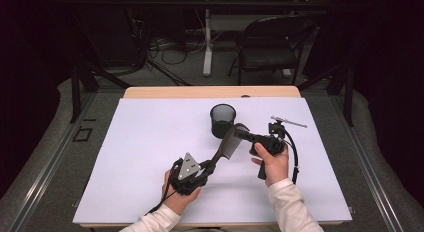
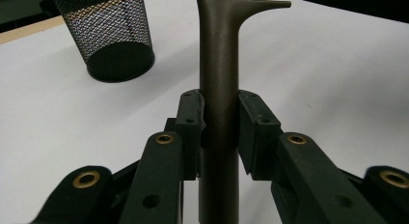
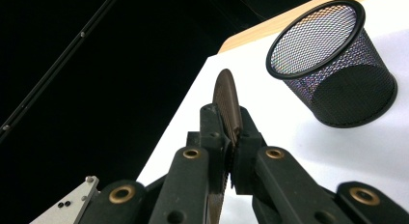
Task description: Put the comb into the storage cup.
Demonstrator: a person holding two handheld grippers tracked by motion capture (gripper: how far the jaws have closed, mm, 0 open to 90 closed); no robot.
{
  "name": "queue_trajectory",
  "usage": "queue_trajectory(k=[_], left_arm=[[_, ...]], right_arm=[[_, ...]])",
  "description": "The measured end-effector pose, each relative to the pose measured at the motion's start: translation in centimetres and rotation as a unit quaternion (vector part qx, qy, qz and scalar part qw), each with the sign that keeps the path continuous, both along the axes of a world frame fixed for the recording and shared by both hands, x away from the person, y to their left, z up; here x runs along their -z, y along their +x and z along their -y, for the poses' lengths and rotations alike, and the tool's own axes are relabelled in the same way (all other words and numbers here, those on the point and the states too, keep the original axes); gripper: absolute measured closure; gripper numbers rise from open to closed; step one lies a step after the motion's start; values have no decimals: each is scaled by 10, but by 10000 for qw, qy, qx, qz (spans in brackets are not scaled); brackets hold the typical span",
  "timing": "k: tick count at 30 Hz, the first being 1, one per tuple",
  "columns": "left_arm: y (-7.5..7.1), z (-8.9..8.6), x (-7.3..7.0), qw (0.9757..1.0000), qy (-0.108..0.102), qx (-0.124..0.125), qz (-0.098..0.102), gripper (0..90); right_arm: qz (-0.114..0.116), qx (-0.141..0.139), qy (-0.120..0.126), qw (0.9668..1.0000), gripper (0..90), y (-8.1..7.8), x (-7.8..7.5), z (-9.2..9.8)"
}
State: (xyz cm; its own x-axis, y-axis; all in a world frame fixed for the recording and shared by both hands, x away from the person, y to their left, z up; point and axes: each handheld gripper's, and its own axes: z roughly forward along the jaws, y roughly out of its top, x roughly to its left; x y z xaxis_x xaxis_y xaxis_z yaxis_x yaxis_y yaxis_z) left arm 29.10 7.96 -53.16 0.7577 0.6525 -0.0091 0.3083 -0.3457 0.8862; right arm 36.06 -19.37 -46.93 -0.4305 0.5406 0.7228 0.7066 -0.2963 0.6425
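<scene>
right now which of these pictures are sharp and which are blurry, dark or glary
High view: evenly lit white table, dark surroundings, comb slightly soft. Left gripper view: comb handle and left claw fairly sharp, mesh cup behind slightly soft, no strong glare. Right gripper view: tilted, its left half black, the mesh cup crisp, the comb's teeth in the right claw blurred up close.

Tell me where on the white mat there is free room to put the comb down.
The white mat is bare along its whole left side, left of the mesh cup and the left tongs, and along the near edge right of the sleeves. It is crowded in the middle, where both tongs hold the comb just before the cup.
</scene>
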Motion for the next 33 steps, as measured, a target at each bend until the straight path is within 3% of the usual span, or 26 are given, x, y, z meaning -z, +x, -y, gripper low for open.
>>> queue_trajectory(k=[33], left_arm=[[-1,0,0,10000,-31,-10,64,720]], right_arm=[[-5,-109,224,9997,869,0,1,2]])
